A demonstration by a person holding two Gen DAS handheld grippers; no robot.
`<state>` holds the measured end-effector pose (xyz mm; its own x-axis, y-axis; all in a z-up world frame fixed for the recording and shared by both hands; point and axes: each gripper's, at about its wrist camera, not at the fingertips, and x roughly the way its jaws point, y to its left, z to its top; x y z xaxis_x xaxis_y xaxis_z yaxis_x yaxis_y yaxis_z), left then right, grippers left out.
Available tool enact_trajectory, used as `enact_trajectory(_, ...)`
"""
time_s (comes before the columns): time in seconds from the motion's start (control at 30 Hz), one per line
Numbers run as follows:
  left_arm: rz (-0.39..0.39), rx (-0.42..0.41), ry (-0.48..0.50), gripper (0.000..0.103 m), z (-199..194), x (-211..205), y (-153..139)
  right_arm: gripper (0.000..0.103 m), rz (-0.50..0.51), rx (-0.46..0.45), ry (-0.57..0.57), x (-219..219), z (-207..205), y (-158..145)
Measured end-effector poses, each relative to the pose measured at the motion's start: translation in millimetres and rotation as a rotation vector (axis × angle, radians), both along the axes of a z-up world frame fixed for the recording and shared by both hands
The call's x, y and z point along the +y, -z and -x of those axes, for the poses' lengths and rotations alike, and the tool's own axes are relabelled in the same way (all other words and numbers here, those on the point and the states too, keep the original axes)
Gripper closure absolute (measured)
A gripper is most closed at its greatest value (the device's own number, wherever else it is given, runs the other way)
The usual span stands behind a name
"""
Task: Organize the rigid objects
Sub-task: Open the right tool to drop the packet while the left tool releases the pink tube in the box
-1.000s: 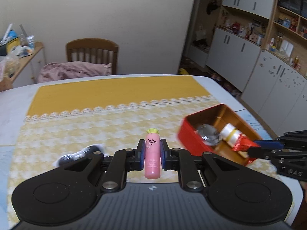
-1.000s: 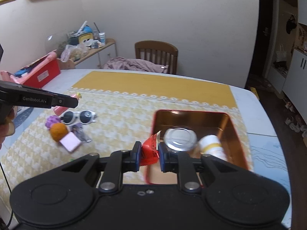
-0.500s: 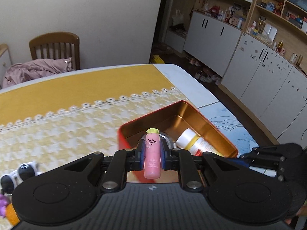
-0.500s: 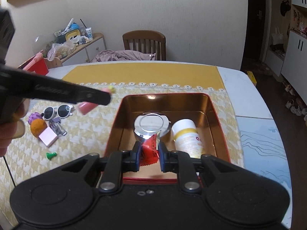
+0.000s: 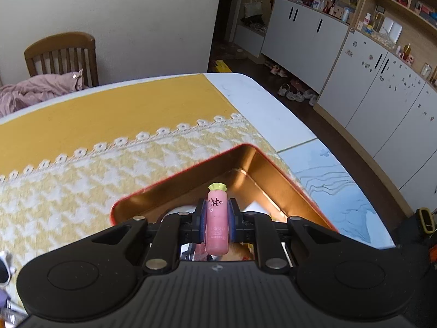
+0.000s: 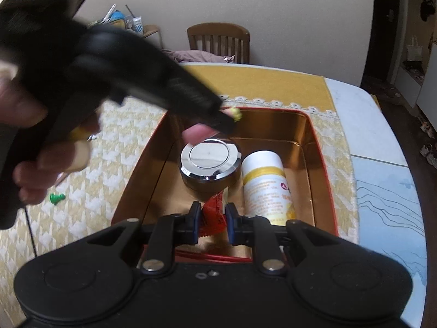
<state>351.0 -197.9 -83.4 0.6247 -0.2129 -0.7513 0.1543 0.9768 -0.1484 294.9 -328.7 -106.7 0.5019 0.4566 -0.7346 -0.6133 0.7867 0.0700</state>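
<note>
Left tongs (image 5: 217, 220) clench pink tube (image 5: 217, 218) above red tin (image 6: 319, 147); right tongs (image 6: 213, 225) clench red packet (image 6: 214, 213) inside it.

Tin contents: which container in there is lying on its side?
The white bottle with the yellow band, lying lengthwise in the tin; the chrome-lidded jar beside it stands upright.

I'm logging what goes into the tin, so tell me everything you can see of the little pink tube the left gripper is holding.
The pink tube is a small, smooth, plastic-looking cylinder with a pale yellow frilled cap on top and dark handwritten marks plus faint print on its side. It stands upright, clamped at mid-height between the blue pads of the left gripper, both ends sticking out. It hangs above the open red tin, not touching it. From the right wrist view it is blurred, over the tin's far left part.
</note>
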Motion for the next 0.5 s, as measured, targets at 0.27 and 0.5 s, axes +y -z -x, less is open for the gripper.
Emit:
enact_trajectory(0.27,-0.047,0.022,0.031,0.088,-31,-21,17,0.085,0.004,0.031,-0.037,0,-7,7)
enact_trajectory(0.5,-0.054,0.054,0.037,0.088,-41,-30,30,0.085,0.012,0.044,-0.046,-2,-10,12)
